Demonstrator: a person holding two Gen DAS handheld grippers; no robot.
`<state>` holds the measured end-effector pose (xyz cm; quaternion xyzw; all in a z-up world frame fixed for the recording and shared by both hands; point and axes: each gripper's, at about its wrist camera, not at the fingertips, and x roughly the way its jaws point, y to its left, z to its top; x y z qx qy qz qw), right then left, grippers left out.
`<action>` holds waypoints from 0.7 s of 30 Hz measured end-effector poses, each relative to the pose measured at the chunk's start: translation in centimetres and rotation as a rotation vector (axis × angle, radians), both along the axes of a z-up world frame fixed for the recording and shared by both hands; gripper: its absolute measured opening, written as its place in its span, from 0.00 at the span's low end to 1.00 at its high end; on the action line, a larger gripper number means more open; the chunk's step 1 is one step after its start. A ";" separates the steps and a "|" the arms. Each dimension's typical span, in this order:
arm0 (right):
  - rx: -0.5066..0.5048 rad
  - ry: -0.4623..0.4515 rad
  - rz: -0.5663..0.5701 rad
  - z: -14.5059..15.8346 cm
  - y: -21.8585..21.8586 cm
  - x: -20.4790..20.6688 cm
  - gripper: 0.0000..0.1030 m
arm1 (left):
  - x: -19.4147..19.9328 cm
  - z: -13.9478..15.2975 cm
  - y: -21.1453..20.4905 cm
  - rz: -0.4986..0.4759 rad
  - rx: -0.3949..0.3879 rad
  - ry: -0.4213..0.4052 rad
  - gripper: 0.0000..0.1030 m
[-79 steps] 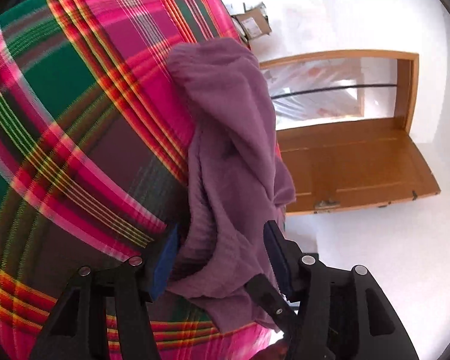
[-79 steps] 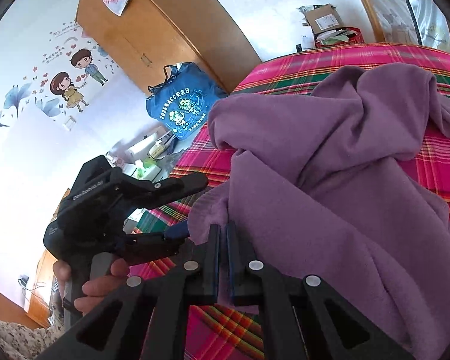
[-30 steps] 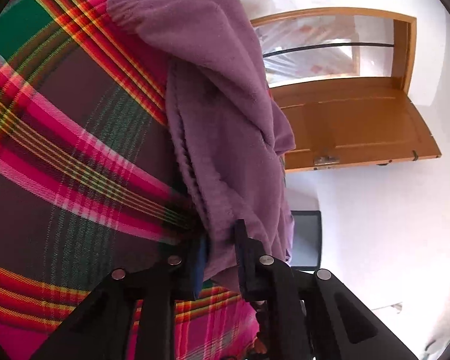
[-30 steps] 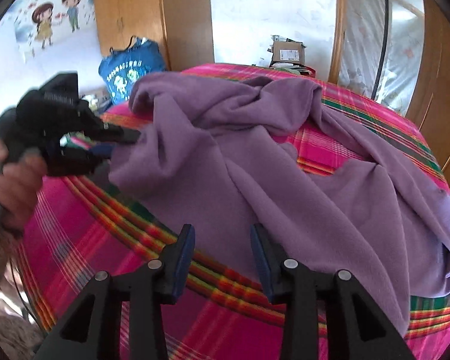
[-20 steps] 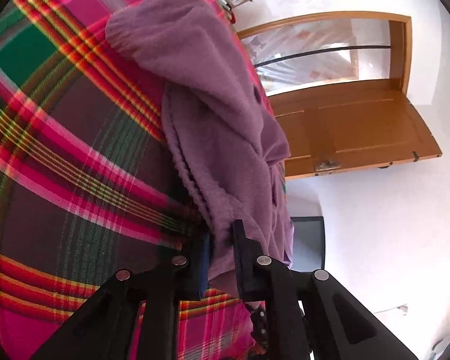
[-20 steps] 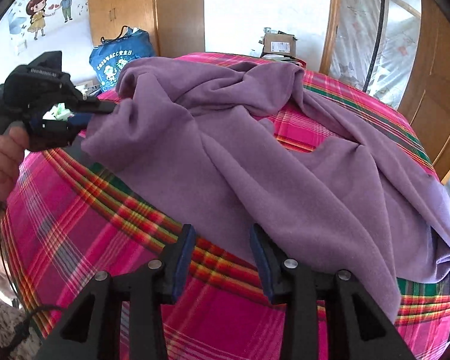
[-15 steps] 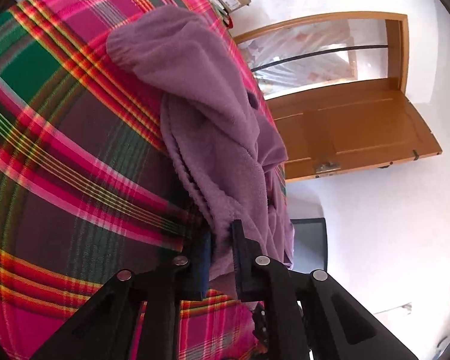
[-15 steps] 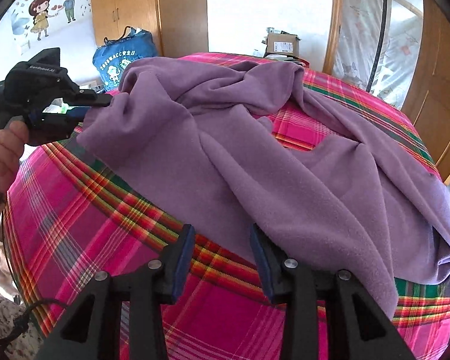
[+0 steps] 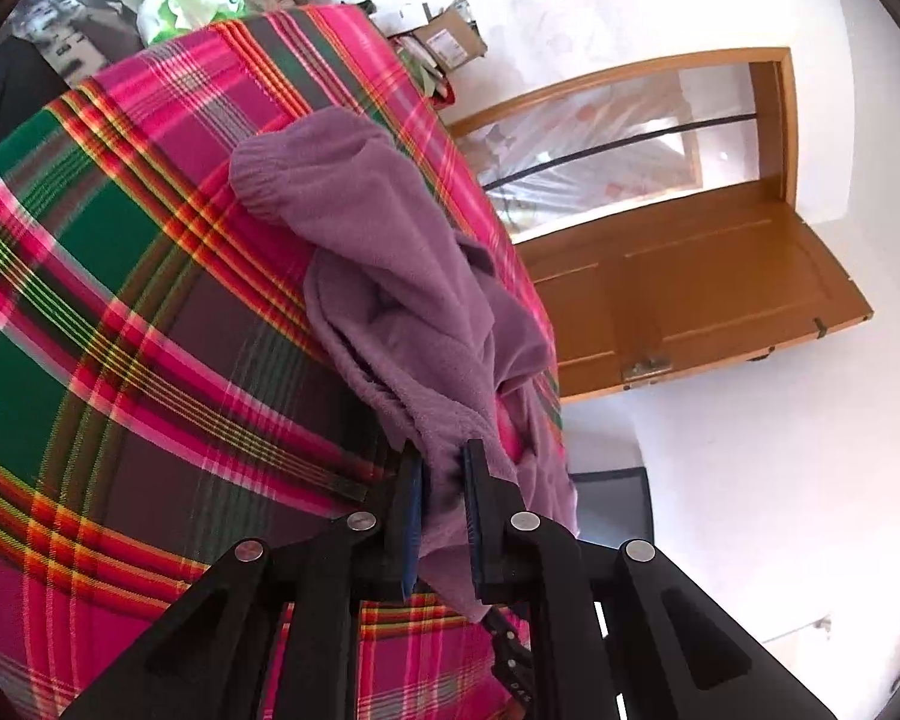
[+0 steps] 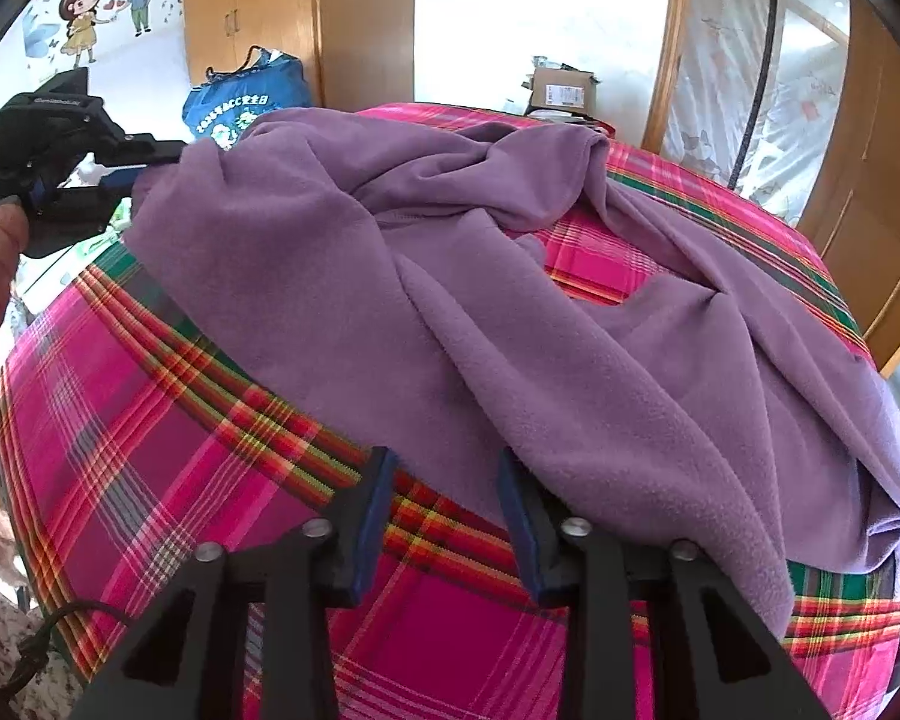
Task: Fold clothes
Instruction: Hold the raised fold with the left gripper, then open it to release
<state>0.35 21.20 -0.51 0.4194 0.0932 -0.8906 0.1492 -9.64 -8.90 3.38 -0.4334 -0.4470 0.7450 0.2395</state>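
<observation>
A purple fleece garment [image 10: 510, 300] lies rumpled across a table under a pink, green and red plaid cloth [image 10: 150, 450]. My left gripper [image 9: 441, 468] is shut on a corner of the garment [image 9: 390, 276] and holds it just above the cloth. In the right wrist view the left gripper [image 10: 132, 165] is at the far left, pinching that corner. My right gripper [image 10: 444, 474] is open and empty, low over the plaid cloth, right at the garment's near edge. A ribbed cuff [image 9: 258, 180] lies at the far end.
A wooden door [image 9: 720, 288] stands open to the right of the table. A blue bag [image 10: 246, 108] and a cardboard box [image 10: 564, 90] sit beyond the table's far edge. A wooden wardrobe [image 10: 258, 18] stands behind. The garment hangs over the table's right edge [image 10: 894, 510].
My left gripper has pulled the pinched corner back and outward, spreading the garment. My right gripper has let go of the cloth, opened, and drawn back to the near edge.
</observation>
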 end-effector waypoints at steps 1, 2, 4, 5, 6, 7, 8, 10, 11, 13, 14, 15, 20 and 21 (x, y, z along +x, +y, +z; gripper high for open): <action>0.002 0.002 -0.005 0.0 0.0 0.0 0.20 | 0.2 0.2 -0.7 0.004 0.001 0.005 0.12; 0.003 0.003 -0.009 0.0 0.0 -0.1 0.12 | 0.3 0.5 -1.1 0.008 0.001 0.010 0.12; 0.008 0.003 -0.014 0.0 -0.2 -0.1 0.10 | 0.6 0.8 -1.9 0.018 0.003 0.017 0.12; 0.012 0.004 -0.014 0.0 -0.3 -0.2 0.06 | 0.8 0.9 -2.4 0.023 0.004 0.019 0.12; 0.016 0.004 -0.016 0.0 -0.4 -0.2 0.05 | 1.0 1.0 -2.7 0.028 0.005 0.022 0.12; 0.017 0.004 -0.017 0.0 -0.5 -0.2 0.04 | 1.0 0.9 -2.6 0.035 0.003 0.025 0.12; 0.012 0.002 -0.014 0.1 -0.5 -0.2 0.04 | 1.0 0.9 -2.5 0.041 0.002 0.027 0.12; -0.011 0.003 -0.001 0.5 -0.6 0.0 0.04 | 1.1 1.0 -3.2 0.050 0.003 0.031 0.12; -0.018 0.009 0.007 0.8 -0.7 0.2 0.03 | 1.4 1.0 -3.7 0.057 0.002 0.030 0.12; -0.036 0.018 0.023 1.5 -0.9 0.5 0.03 | 2.5 0.5 -5.0 0.060 0.003 0.029 0.12; -0.048 0.020 0.030 1.8 -1.0 0.6 0.03 | 2.8 0.2 -5.1 0.063 0.002 0.028 0.12; -0.058 0.022 0.037 2.2 -1.1 0.7 0.03 | 2.9 0.2 -5.2 0.063 0.002 0.029 0.12; -0.106 0.027 0.070 3.6 -1.7 1.6 0.03 | 3.5 0.0 -5.5 0.086 -0.011 0.023 0.12; -0.116 0.025 0.076 3.8 -1.8 1.8 0.03 | 3.7 -0.1 -5.7 0.088 -0.016 0.021 0.12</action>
